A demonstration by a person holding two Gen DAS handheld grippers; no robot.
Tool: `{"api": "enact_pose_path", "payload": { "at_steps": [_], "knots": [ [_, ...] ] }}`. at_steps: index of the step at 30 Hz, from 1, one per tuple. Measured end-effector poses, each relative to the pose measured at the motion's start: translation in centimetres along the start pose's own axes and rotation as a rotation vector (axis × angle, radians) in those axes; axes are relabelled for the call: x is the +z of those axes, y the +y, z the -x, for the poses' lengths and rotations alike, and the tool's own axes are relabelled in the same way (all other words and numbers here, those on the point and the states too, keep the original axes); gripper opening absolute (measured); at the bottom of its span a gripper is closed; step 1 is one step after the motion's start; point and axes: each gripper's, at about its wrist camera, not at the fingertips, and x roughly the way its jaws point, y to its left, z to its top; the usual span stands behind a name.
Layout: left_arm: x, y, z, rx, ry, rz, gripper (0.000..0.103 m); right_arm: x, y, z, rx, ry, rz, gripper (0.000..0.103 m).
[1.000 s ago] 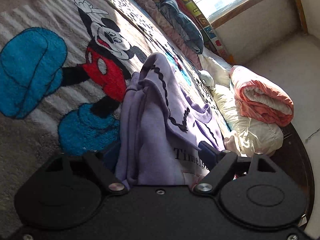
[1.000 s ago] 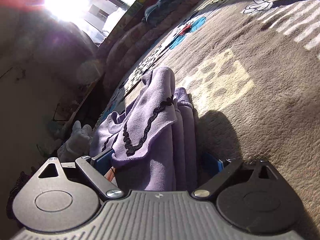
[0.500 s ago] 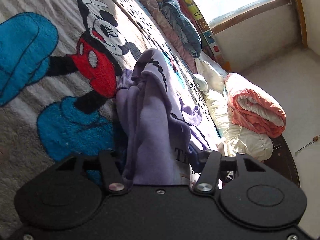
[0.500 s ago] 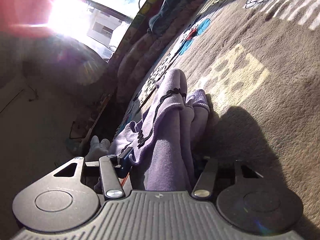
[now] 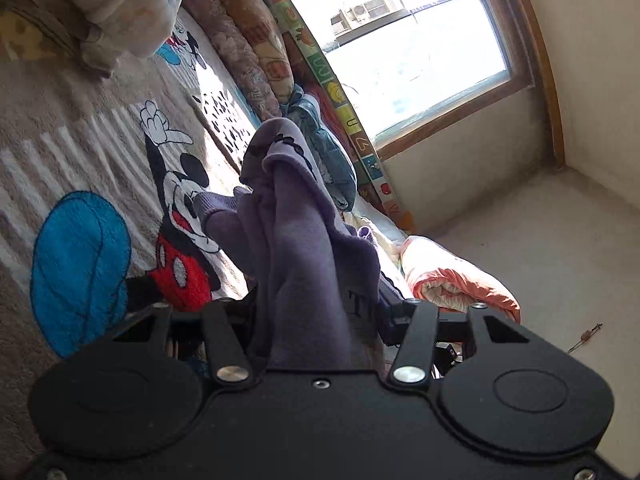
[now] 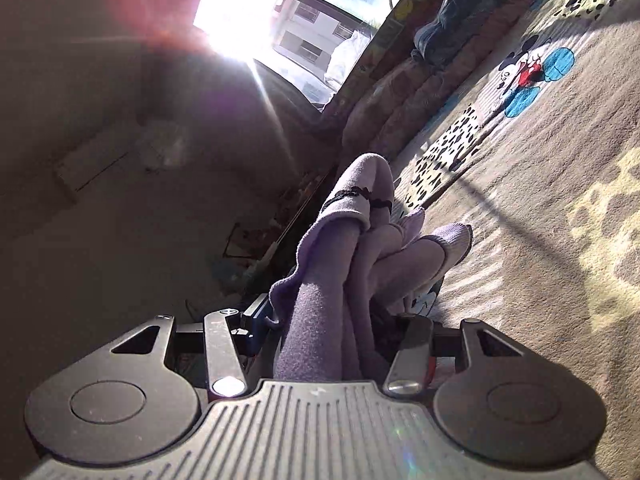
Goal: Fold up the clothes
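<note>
Lilac sweater [image 5: 296,240] with black wavy trim; grey-brown blanket [image 5: 80,120] — red, black, blue cartoon mouse, white stripes; salmon quilt [image 5: 460,284] — far right.

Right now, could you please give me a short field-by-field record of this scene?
garment: purple sweatshirt, bunched, black trim, partial black lettering
left gripper: shut on the sweatshirt
right gripper: shut on the sweatshirt
surface: cartoon-mouse blanket
nearby: rolled orange bedding, blue garment beside the window
fold state: not yet folded
</note>
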Motion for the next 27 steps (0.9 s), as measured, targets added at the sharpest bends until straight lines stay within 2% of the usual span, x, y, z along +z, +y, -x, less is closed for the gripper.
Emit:
{"api": "enact_pose_path", "payload": {
  "at_steps": [2,3,4,5,6,8,9,11,12,15,19,20,21,23,27],
  "knots": [
    [0.8,0.6,0.8,0.022,-0.034,-0.003,0.051,-0.4,0.0,-1.9,-0.015,0.034,0.022,0.051],
    [1.0,1.2,0.7,0.072,-0.028,-0.007,0.051,-0.8,-0.8,-3.1,-0.085,0.074,0.019,0.051],
    [1.1,1.9,0.5,0.146,-0.007,-0.014,0.052,-1.6,-1.7,-4.0,-0.189,0.125,0.006,0.058],
    [1.2,2.7,0.2,0.219,0.013,-0.021,0.062,-2.4,-2.3,-4.2,-0.257,0.138,0.015,0.064],
    [1.1,3.6,0.1,0.274,0.031,-0.010,0.066,-3.2,-2.8,-4.4,-0.326,0.151,0.025,0.064],
    [0.9,5.6,0.2,0.359,0.066,0.034,0.066,-4.0,-3.6,-3.4,-0.289,0.136,-0.013,0.064],
    [1.0,5.9,0.5,0.370,0.066,0.040,0.067,-4.4,-3.8,-2.5,-0.272,0.115,-0.021,0.072],
    [1.5,5.7,1.2,0.353,0.045,0.032,0.076,-4.5,-4.1,-2.0,-0.251,0.098,-0.031,0.082],
    [1.6,5.7,1.4,0.355,0.040,0.028,0.077,-4.4,-4.3,-1.9,-0.244,0.095,-0.040,0.082],
    [1.5,6.2,1.8,0.369,0.040,0.026,0.077,-4.5,-5.2,-2.4,-0.212,0.125,-0.097,0.082],
    [0.8,5.8,0.3,0.347,0.073,0.011,0.073,-5.2,-4.7,-4.7,-0.226,0.198,-0.024,0.080],
    [0.6,5.6,-0.1,0.342,0.080,0.005,0.072,-5.3,-4.8,-4.9,-0.217,0.203,-0.025,0.077],
    [0.4,5.5,-0.5,0.338,0.088,-0.001,0.071,-5.3,-5.0,-5.1,-0.202,0.204,-0.039,0.069],
    [0.4,5.4,-0.8,0.320,0.085,0.001,0.057,-5.3,-5.2,-5.1,-0.173,0.200,-0.061,0.057],
    [0.8,4.7,-0.7,0.268,0.054,-0.024,0.049,-4.9,-4.5,-4.8,-0.121,0.164,-0.062,0.051]
  ]
}}
